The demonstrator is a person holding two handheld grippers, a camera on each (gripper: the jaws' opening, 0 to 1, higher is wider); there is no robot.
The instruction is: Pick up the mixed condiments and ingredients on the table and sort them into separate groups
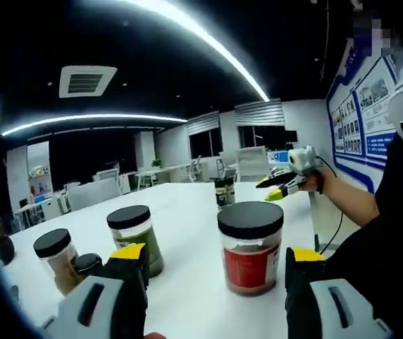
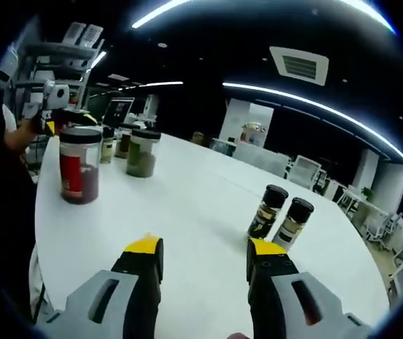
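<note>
In the left gripper view, the left tool (image 1: pixel 215 263) is spread open and empty just above the white surface (image 1: pixel 194 296), with the red-labelled jar (image 1: pixel 250 247) standing just beyond, between its yellow-tipped jaws; left of that jar are a green-filled jar (image 1: pixel 138 237) and a brown-filled jar (image 1: pixel 55 258), and farther behind it a small dark bottle (image 1: pixel 223 191). In the right gripper view, the right tool (image 2: pixel 204 260) also hangs open and empty, two slim dark-capped bottles (image 2: pixel 281 214) upright together just past its right jaw. The red-labelled jar stands well apart, far left.
</note>
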